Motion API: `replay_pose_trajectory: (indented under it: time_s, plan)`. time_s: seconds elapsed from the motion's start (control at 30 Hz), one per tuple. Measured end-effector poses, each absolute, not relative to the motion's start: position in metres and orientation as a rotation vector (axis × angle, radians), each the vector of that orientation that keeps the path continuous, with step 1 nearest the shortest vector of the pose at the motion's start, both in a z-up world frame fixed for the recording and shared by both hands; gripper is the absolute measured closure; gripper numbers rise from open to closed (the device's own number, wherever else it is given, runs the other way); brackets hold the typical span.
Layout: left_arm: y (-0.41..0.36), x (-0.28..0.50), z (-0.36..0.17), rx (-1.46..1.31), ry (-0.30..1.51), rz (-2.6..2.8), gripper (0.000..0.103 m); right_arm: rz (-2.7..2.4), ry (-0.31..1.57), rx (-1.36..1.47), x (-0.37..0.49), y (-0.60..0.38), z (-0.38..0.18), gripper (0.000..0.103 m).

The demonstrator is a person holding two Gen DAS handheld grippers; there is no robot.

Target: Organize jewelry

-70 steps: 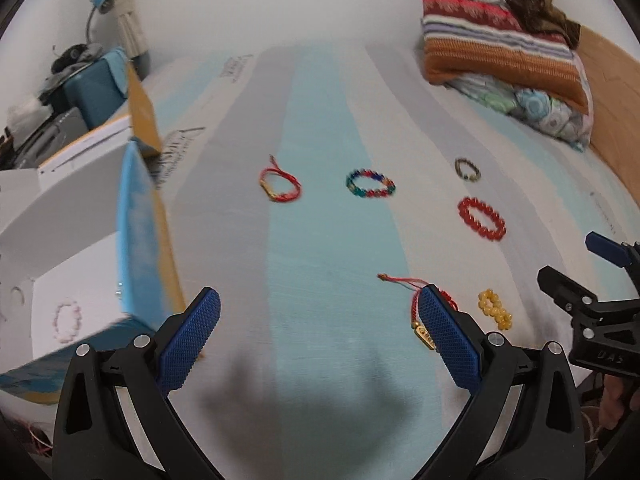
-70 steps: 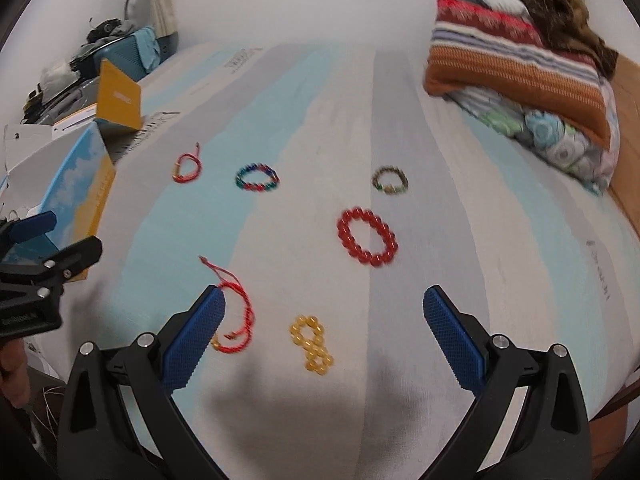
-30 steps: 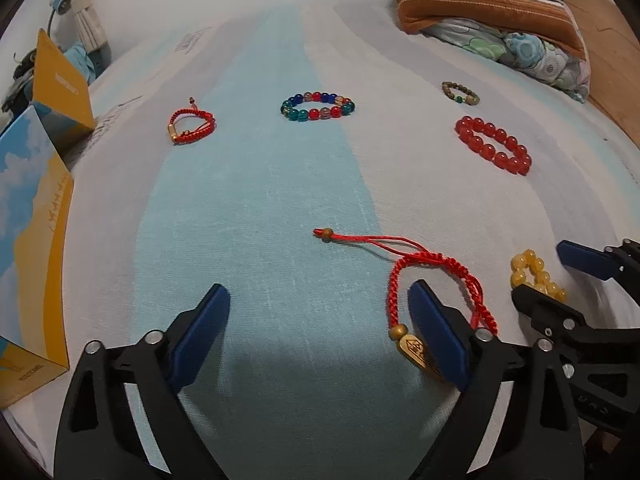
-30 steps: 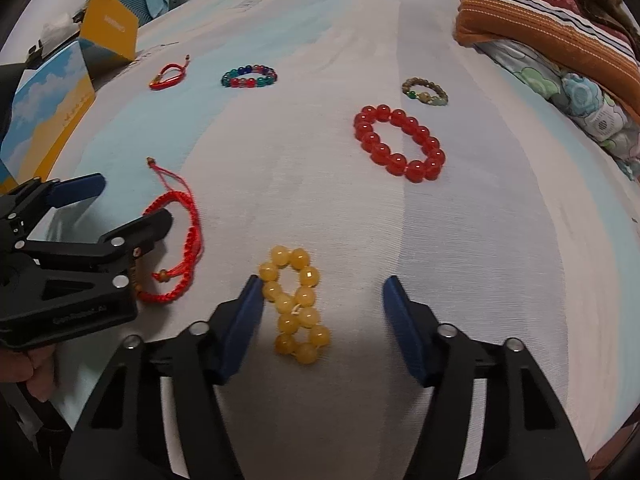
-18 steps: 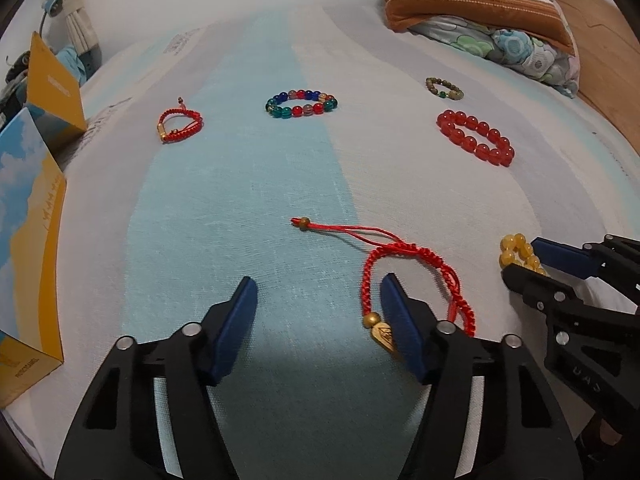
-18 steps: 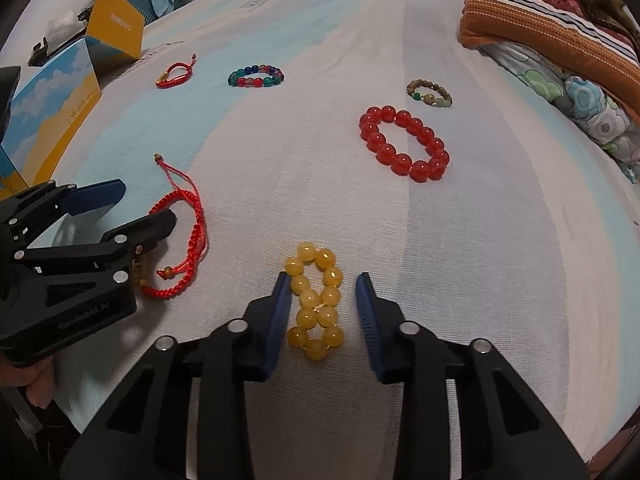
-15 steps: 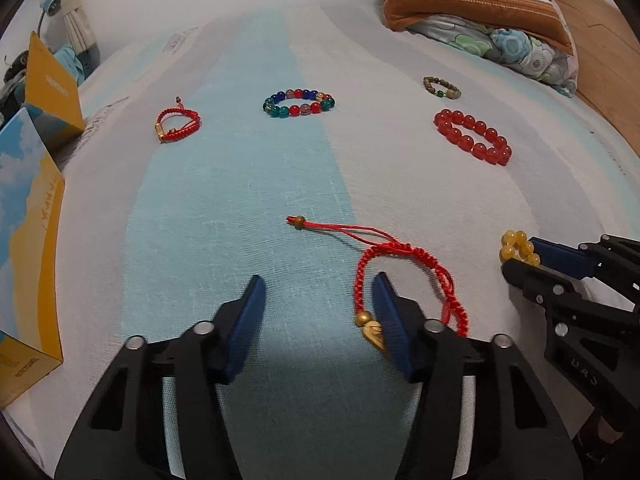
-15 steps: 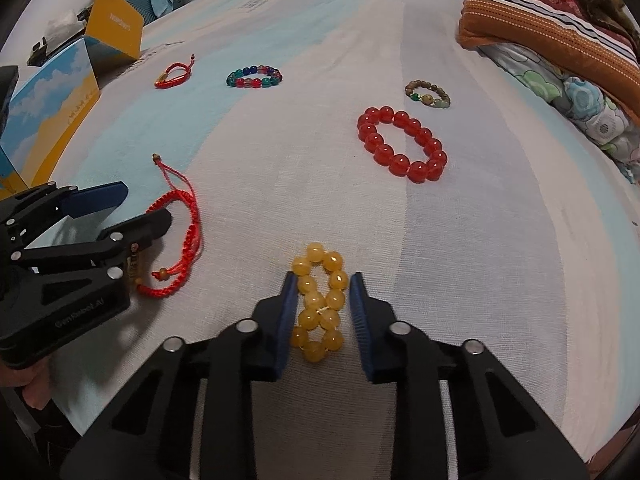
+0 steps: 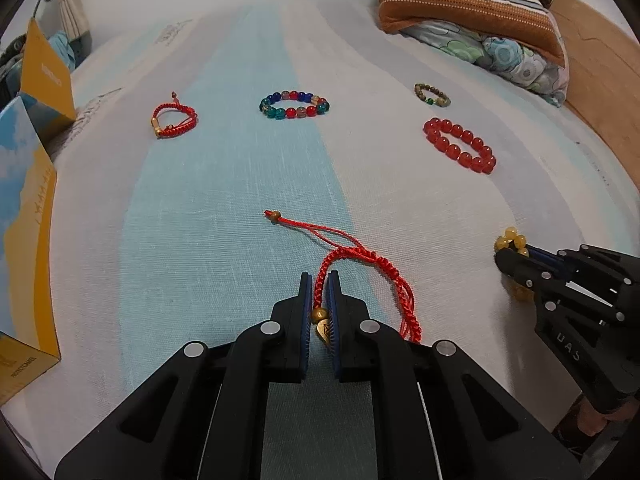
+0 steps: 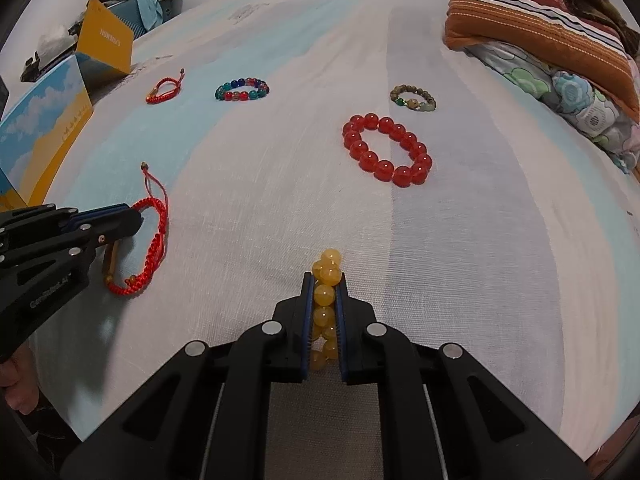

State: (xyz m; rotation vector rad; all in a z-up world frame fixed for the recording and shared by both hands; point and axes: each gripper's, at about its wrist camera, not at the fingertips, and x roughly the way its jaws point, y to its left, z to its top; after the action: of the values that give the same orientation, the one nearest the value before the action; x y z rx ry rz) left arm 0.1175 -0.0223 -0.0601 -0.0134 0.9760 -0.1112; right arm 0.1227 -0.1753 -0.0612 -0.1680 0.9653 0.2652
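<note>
Left wrist view: nearest the lens, the left gripper (image 9: 318,294) is closed on the red cord bracelet (image 9: 362,276), pinched beside its gold bead with the loop and loose tail lying on the bed sheet (image 9: 224,208); a second ago these fingers were wide apart above the sheet, and half a second ago only partly narrowed, so the grasp has just been completed. In the right wrist view the right gripper (image 10: 324,300) is likewise clamped on the yellow bead bracelet (image 10: 326,280), squeezed into a stack between the pads, where it was merely straddled half a second ago. Both pieces are judged secured and ready to be lifted together, though both are seen resting on the sheet. Further off, untouched and unmoved since earlier, lie the red bead bracelet (image 10: 386,154), the small brown-green bracelet (image 10: 414,98), the multicoloured bead bracelet (image 9: 294,105) and a second red cord bracelet (image 9: 174,118). At far left stands the blue and yellow box (image 9: 24,208), the likely destination; at far right, striped pillows (image 9: 468,4)
</note>
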Motion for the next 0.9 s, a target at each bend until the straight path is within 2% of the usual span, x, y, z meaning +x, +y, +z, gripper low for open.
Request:
replay_pose_trajectory:
  time_s: [0.9]
  plan:
    - [-0.014,0.106,-0.032,-0.044,0.928,-0.137,0.096,0.216,0.901,-0.114,0.122,-0.183,-0.046,0.094]
